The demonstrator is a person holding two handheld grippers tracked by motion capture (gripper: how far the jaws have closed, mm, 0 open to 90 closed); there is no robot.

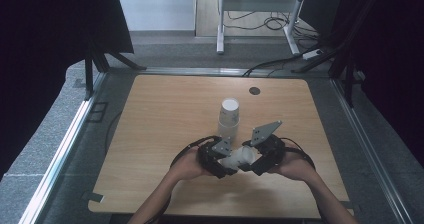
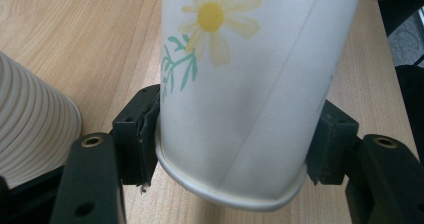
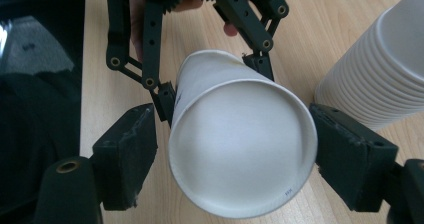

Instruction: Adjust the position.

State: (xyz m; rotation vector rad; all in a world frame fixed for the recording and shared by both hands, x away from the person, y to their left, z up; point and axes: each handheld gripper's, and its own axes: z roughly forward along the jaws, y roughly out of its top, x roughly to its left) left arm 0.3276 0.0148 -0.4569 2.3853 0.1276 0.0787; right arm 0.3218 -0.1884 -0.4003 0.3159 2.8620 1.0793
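Left gripper (image 1: 223,162): mine, clamped on the paper cup (image 2: 240,99) near its rim, one pad on each side.
Right gripper (image 1: 257,159): mine, jaws astride the cup's closed base; left pad apart, right touching, grasp uncertain.
Step, as I judged it: transfer; seat right pads before easing left.
Cup stack (image 1: 229,118): stood just beyond both grippers on the table (image 1: 165,109).

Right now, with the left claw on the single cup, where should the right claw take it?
Take the paper cup on its sidewall just behind the closed base, from the base end. It lies sideways, the left claw clamps its rim, and the right claw already straddles the base end, right pad touching, left pad apart. Squeeze lightly: thin paper probably dents.
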